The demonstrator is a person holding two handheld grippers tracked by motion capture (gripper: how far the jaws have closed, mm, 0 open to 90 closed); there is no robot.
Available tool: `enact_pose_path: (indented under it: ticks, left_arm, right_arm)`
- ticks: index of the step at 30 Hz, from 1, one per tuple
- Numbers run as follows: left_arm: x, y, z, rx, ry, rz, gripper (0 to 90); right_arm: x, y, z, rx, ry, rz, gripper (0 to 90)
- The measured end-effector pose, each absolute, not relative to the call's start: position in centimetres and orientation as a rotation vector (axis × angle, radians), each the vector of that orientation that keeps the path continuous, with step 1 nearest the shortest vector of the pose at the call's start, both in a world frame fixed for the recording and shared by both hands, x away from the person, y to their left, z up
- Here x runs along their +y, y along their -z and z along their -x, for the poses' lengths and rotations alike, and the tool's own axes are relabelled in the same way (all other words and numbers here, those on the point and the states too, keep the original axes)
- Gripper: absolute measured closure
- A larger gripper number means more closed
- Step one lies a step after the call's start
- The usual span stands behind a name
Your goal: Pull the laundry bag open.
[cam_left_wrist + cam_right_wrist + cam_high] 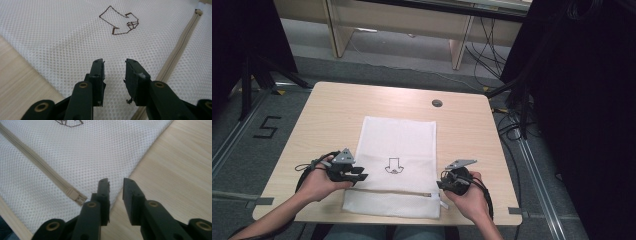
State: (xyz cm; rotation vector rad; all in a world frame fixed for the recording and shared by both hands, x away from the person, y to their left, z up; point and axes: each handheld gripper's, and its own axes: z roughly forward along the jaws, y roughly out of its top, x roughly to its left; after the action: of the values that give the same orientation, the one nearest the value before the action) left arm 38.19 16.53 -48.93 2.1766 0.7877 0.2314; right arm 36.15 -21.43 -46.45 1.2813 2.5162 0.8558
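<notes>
Mesh bag (397, 165) flat on bench (312, 125), zip (392, 192) across the near end. Left claw (114, 72) released, hovering above the mesh near the zip. Right claw (116, 192) released over the bag's right edge by the zip end, gripping nothing. Probably poised on both sides for an even two-handed lift or fold.

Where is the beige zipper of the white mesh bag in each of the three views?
High view: the zipper runs across the bag's near end, between the two grippers.
Left gripper view: it slants down the right side.
Right gripper view: it slants from upper left to the jaws.
Shared landmark: the drawn arrow.
</notes>
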Motion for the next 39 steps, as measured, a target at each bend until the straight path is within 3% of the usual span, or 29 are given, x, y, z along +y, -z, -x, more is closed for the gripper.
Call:
enact_pose_path:
  ticks: [4,15,25,39]
  left_arm:
    - [16.0,49.0,-38.1,0.768,-0.220,-2.177,67.0]
    - [16.1,49.1,-38.0,0.695,-0.271,-2.209,66.6]
    - [14.9,49.1,-38.0,0.662,-0.250,-2.203,63.6]
    - [13.1,49.3,-38.1,0.625,-0.198,-2.188,60.8]
  right_arm:
    - [-21.0,46.4,-35.9,2.594,-0.778,-1.193,90.0]
    - [-20.1,45.8,-35.7,2.626,-0.789,-1.210,90.0]
    - [-19.7,46.5,-35.7,2.670,-0.738,-1.379,90.0]
    - [-19.4,47.9,-36.1,2.755,-0.602,-1.296,90.0]
